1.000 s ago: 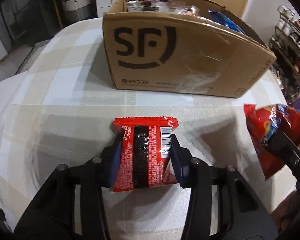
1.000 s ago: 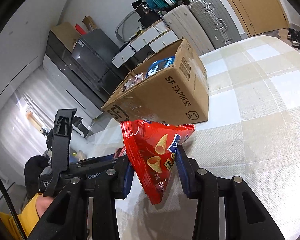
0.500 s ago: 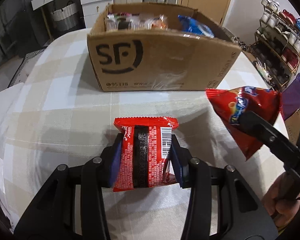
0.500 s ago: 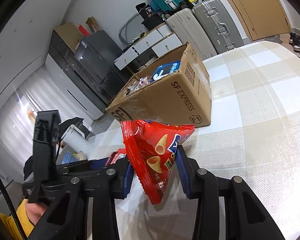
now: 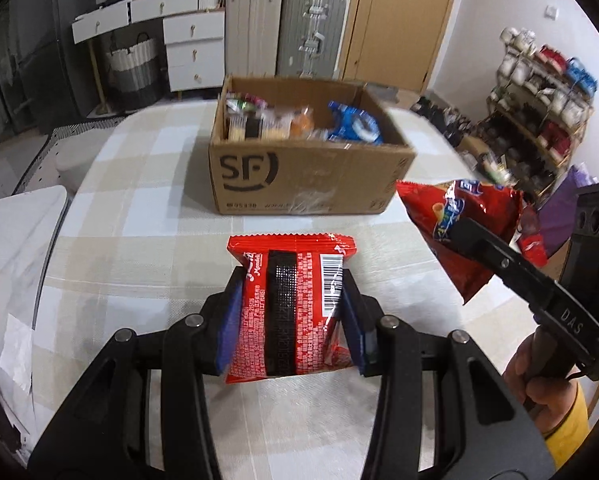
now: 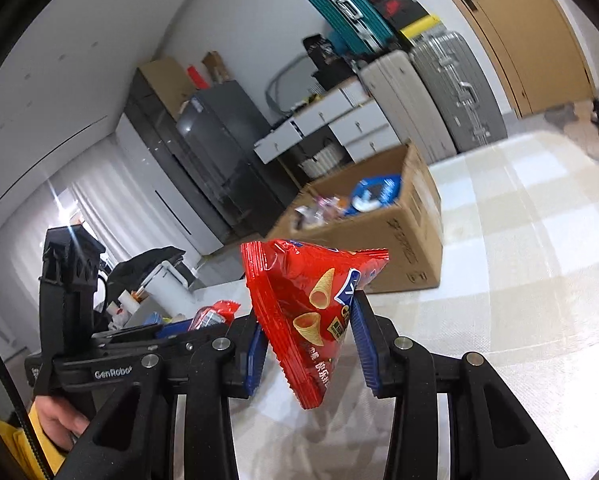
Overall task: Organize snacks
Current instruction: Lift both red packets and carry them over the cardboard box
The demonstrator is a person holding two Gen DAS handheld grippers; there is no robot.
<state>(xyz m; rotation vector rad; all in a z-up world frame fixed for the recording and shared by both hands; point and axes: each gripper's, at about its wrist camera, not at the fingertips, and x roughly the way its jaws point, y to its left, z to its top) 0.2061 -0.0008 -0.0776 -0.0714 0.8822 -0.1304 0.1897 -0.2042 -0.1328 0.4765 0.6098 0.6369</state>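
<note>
My left gripper (image 5: 291, 312) clamps a red snack packet (image 5: 289, 304); my right gripper (image 6: 311, 344) clamps a red corn-cone chip bag (image 6: 307, 312), both near the SF cardboard box (image 5: 299, 184).

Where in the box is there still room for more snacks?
The cardboard box looks crowded along its left and middle, with biscuit packs and the blue pack. The free patch seems to be the far right corner, behind the blue pack. The tablecloth in front of the box is bare.
</note>
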